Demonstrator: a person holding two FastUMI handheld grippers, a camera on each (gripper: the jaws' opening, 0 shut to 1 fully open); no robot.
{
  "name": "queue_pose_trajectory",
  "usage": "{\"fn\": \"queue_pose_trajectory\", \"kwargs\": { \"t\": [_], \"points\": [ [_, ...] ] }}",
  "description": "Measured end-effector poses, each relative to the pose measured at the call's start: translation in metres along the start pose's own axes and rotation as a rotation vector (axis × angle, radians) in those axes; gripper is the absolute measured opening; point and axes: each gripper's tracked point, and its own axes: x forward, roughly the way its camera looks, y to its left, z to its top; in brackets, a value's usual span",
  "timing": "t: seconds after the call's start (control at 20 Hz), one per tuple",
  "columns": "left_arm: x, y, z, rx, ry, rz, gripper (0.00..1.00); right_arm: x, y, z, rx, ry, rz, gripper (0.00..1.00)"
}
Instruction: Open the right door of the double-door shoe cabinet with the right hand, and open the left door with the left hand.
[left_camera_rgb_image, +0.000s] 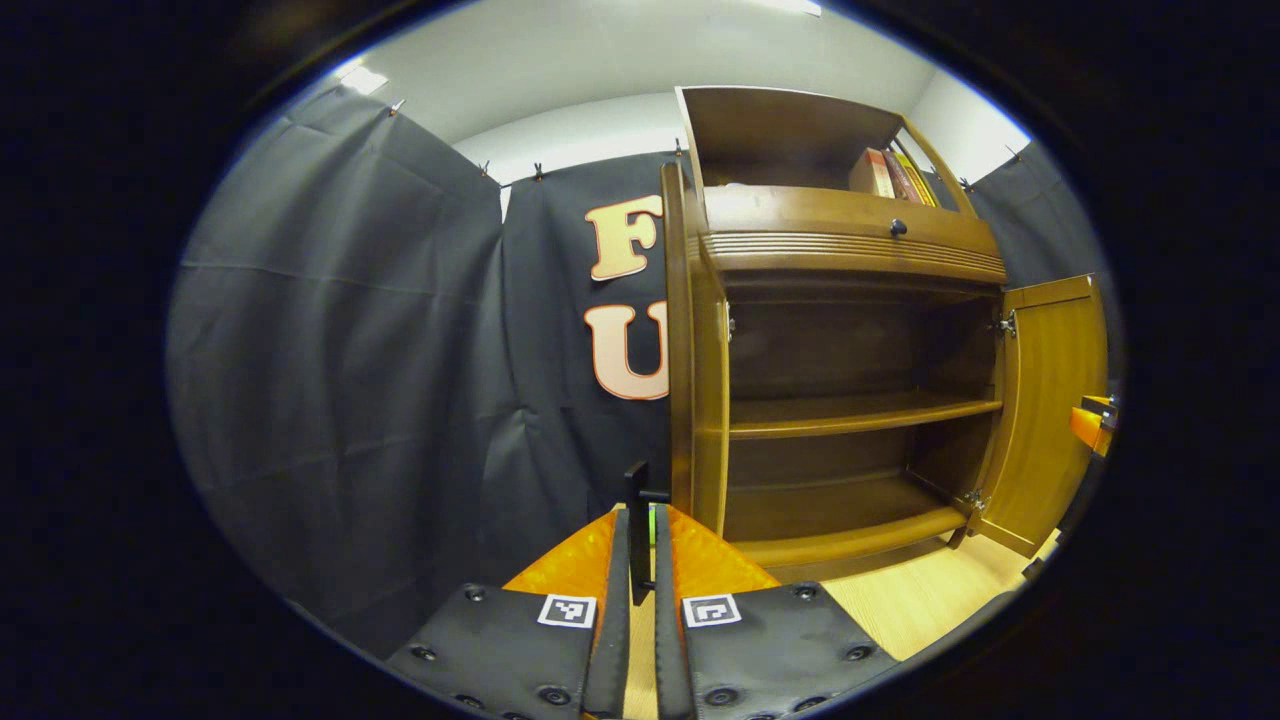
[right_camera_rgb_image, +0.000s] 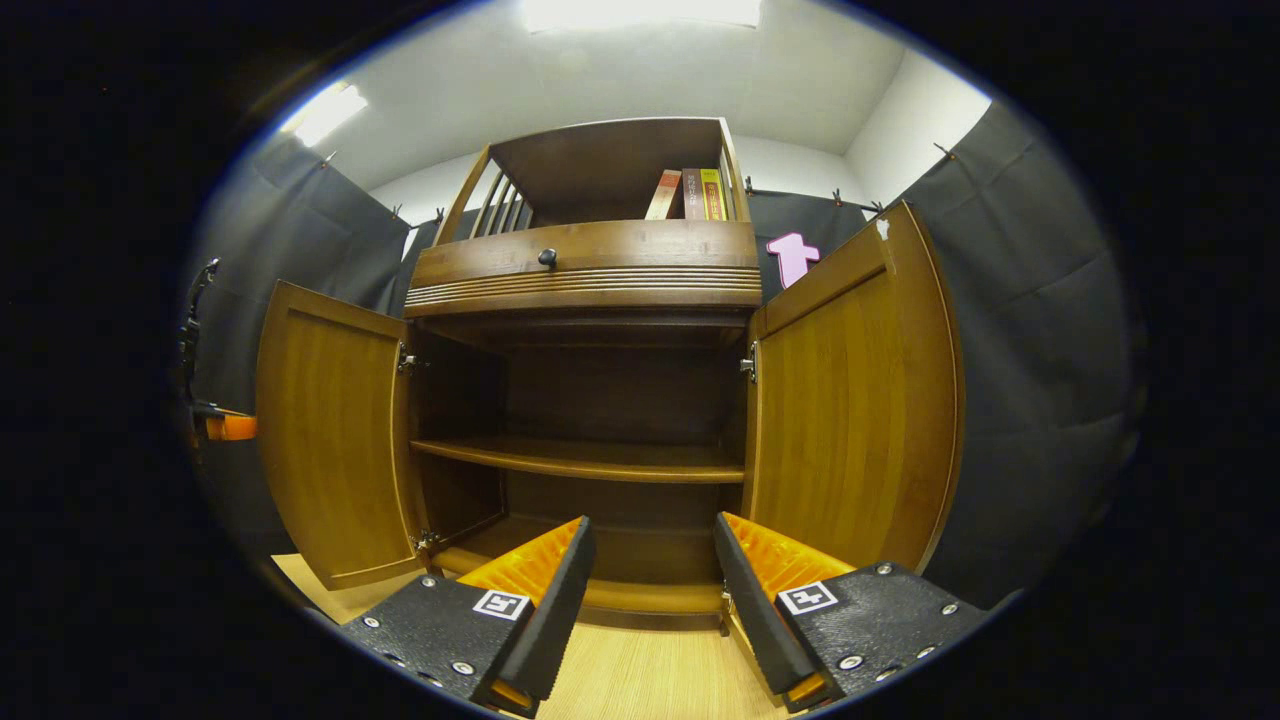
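The wooden shoe cabinet (left_camera_rgb_image: 850, 255) stands with both doors swung out and its inner shelves bare. In the left gripper view the left door (left_camera_rgb_image: 680, 380) is seen edge-on, and my left gripper (left_camera_rgb_image: 642, 520) is shut on that door's dark handle (left_camera_rgb_image: 634, 480). The right door (left_camera_rgb_image: 1050, 400) hangs wide open at the far right. In the right gripper view the left door (right_camera_rgb_image: 330, 450) and the right door (right_camera_rgb_image: 860, 400) flank the open cabinet (right_camera_rgb_image: 590, 270). My right gripper (right_camera_rgb_image: 652, 525) stands open in front of the bottom shelf, holding nothing. The left gripper (right_camera_rgb_image: 215, 425) peeks out beyond the left door.
A drawer with a dark knob (right_camera_rgb_image: 547, 257) sits above the doors. Books (right_camera_rgb_image: 690, 195) lean in the top compartment. Pale wood floor (right_camera_rgb_image: 650, 670) runs up to the cabinet's base. Black cloth walls close in on both sides.
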Motion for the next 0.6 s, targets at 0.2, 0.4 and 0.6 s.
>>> {"fn": "queue_pose_trajectory", "kwargs": {
  "t": [0.2, 0.4, 0.6],
  "points": [
    [-0.014, -0.024, 0.033, -0.019, -0.045, -0.035, 0.19, 0.008, 0.000, 0.022, 0.006, -0.016, 0.008, 0.75],
    [-0.024, -0.051, 0.071, -0.028, -0.094, -0.080, 0.16, 0.013, 0.004, 0.043, 0.025, -0.023, 0.030, 0.75],
    [-0.019, -0.084, 0.099, -0.006, -0.113, -0.106, 0.28, 0.015, 0.002, 0.068, 0.003, -0.046, 0.028, 0.75]
  ]
}}
